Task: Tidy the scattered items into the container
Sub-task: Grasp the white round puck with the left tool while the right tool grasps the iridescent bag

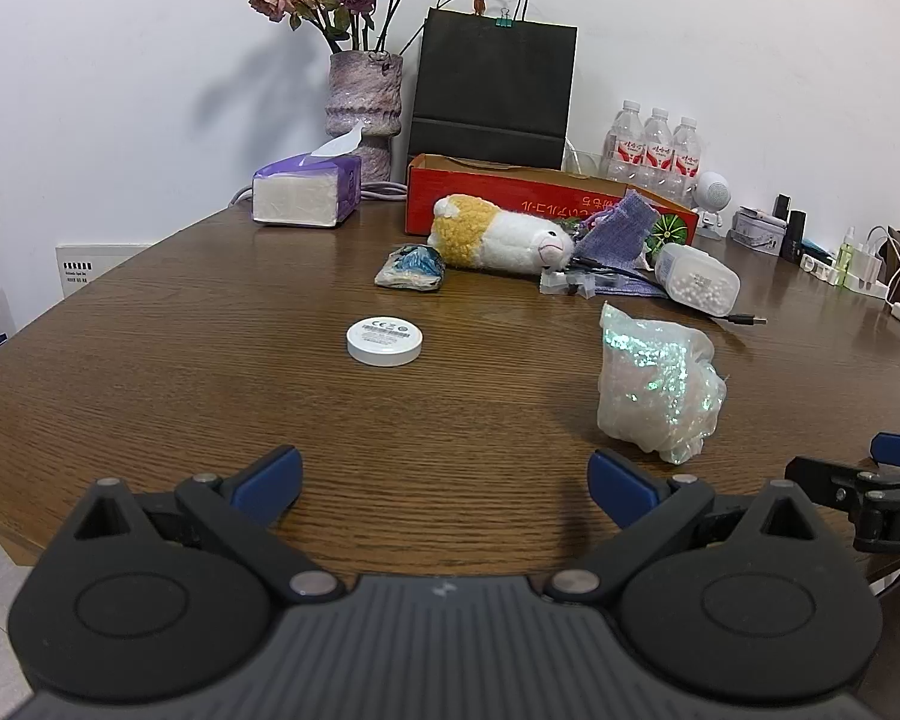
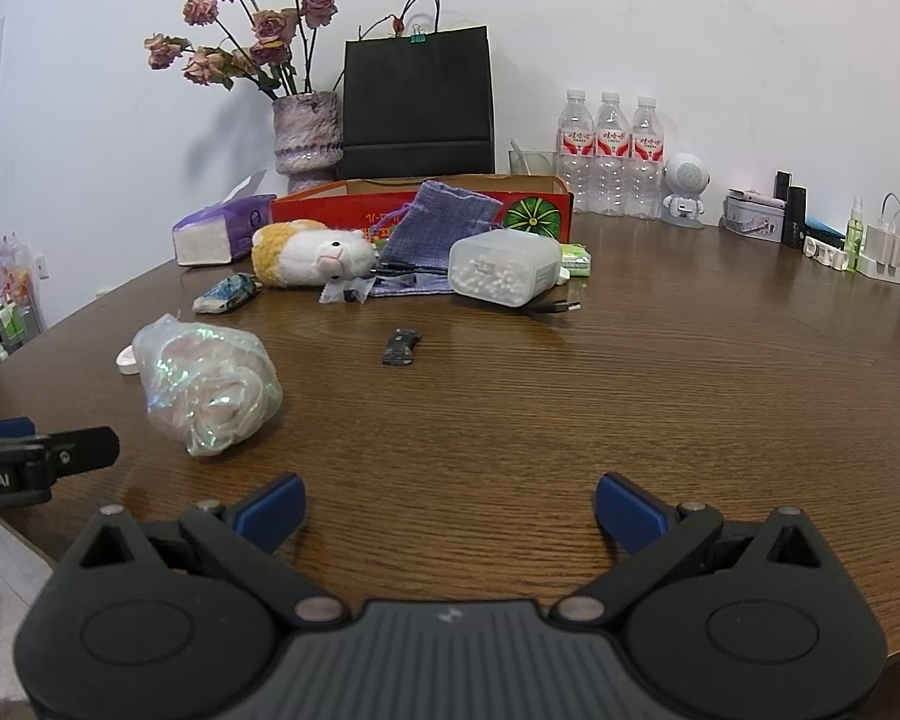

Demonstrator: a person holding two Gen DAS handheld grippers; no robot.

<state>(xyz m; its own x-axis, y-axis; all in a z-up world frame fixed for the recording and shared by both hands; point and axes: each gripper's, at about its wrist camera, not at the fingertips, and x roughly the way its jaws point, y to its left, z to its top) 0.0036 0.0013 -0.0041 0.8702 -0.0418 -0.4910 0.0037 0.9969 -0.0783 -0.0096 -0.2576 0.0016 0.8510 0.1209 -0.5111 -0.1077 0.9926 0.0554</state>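
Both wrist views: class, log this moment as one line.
left tongs open | right tongs open | nothing held | plush, bag on table | box behind

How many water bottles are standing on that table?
3, in a row by the wall, right of the red box: left bottle, middle bottle, right bottle. None looks hidden.

The right gripper (image 2: 449, 513) hangs above the wooden table (image 2: 660, 396), jaws spread wide and holding nothing. Ahead lie a shimmery plastic bundle (image 2: 207, 387), a small dark object (image 2: 402, 348), possibly a clip, and a plush toy (image 2: 312, 252) before the red box (image 2: 534, 207).
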